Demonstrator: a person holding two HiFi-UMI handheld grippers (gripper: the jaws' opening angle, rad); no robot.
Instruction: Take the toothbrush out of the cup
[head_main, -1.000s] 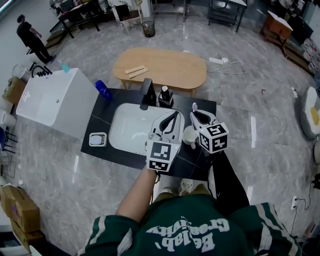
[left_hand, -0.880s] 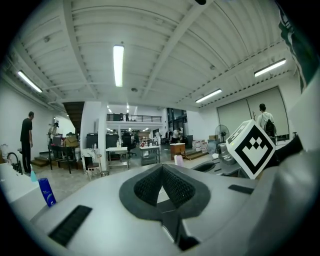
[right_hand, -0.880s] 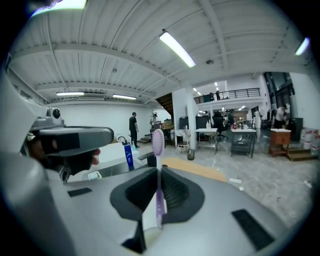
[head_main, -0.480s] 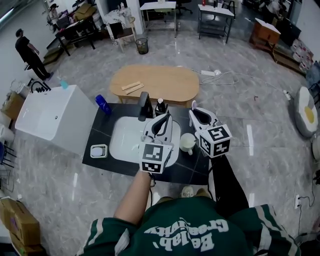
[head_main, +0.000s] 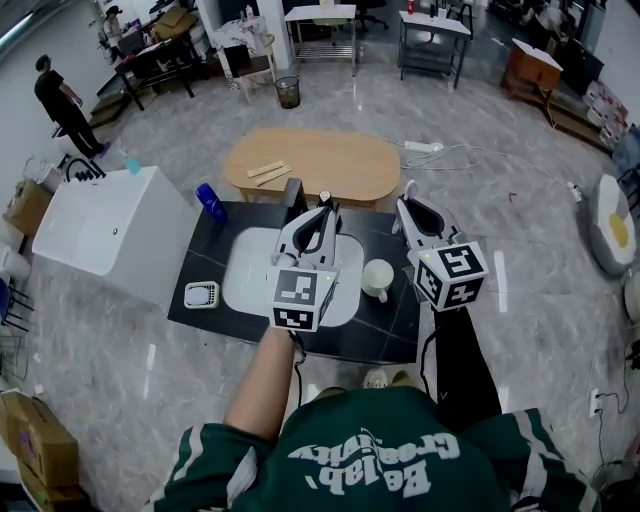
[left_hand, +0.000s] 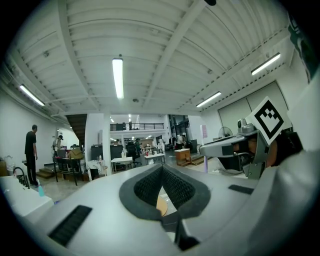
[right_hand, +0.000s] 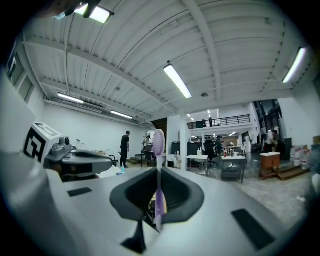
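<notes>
The jaws of our right gripper (right_hand: 158, 186) are pinched tight on the purple-handled toothbrush (right_hand: 159, 145), which stands upright between them with its bristle head on top, clear of the white cup (head_main: 378, 277). The jaws of our left gripper (left_hand: 161, 172) are closed together with nothing in them. Below, the cup stands on the dark countertop (head_main: 395, 330) toward its right edge, just beside the white sink (head_main: 250, 270), and beyond the countertop's far edge lies an oval wooden table (head_main: 320, 165).

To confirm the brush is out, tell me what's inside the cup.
The cup looks empty from above, though its bottom is too small to check. The toothbrush is clamped upright in the right gripper.
</notes>
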